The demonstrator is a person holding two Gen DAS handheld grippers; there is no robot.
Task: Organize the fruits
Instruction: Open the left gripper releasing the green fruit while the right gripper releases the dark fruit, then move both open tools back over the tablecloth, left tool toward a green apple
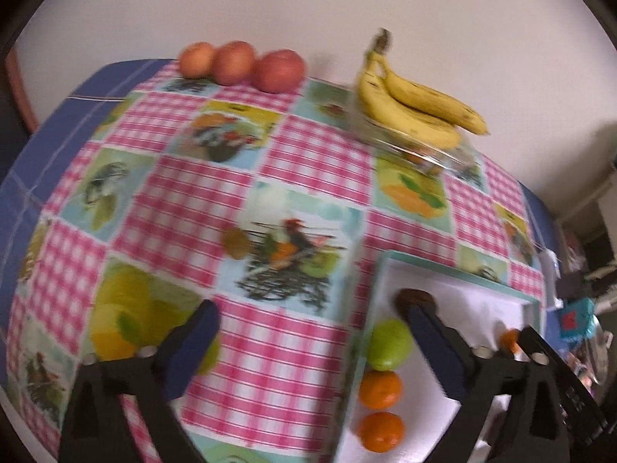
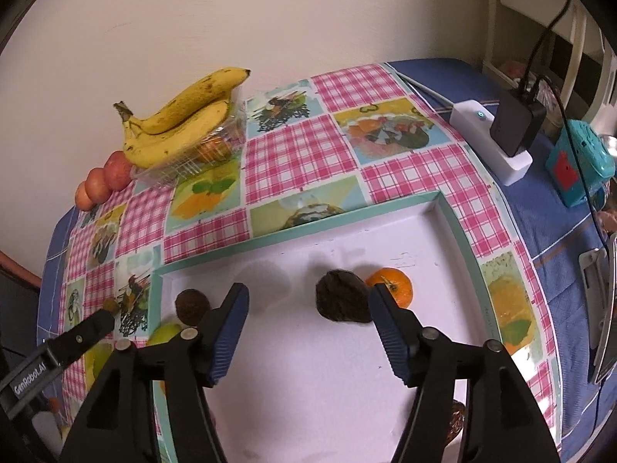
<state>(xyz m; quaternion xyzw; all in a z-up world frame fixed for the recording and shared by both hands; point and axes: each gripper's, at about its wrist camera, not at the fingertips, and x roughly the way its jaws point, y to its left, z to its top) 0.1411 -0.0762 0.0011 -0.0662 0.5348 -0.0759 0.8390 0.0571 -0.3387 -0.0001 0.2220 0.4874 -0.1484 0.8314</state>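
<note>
Right wrist view first: a white tray (image 2: 455, 227) with a teal rim lies on the checked tablecloth (image 2: 347, 123); inside it a dark brown fruit (image 2: 341, 295) sits touching an orange (image 2: 393, 283) on its right, and a smaller brown fruit (image 2: 191, 306) sits near the tray's left wall with a green apple (image 2: 166, 333) just below it; beyond the tray a bunch of bananas (image 2: 181, 119) rests on a clear plastic box (image 2: 200, 152) by the wall, with three reddish apples (image 2: 104, 179) in a row to its left; off the cloth to the right stand a white power strip (image 2: 489, 135) with a black plug and a teal box (image 2: 578, 162). The right gripper (image 2: 308, 305) hangs over the tray, jaws spread wide with nothing between them; the dark fruit lies just ahead of its right finger.

From the left wrist view, blurred, the left gripper (image 1: 308, 324) hovers at the tray's (image 1: 443, 270) left edge, jaws likewise wide apart and holding nothing; its left finger is over the cloth, its right finger over the tray, hiding part of the small brown fruit (image 1: 414, 295); the green apple (image 1: 387, 343) and two oranges (image 1: 380, 409) line the tray's left wall; the bananas (image 1: 416, 104) and the reddish apples (image 1: 239, 62) stand well apart at the far edge.
</note>
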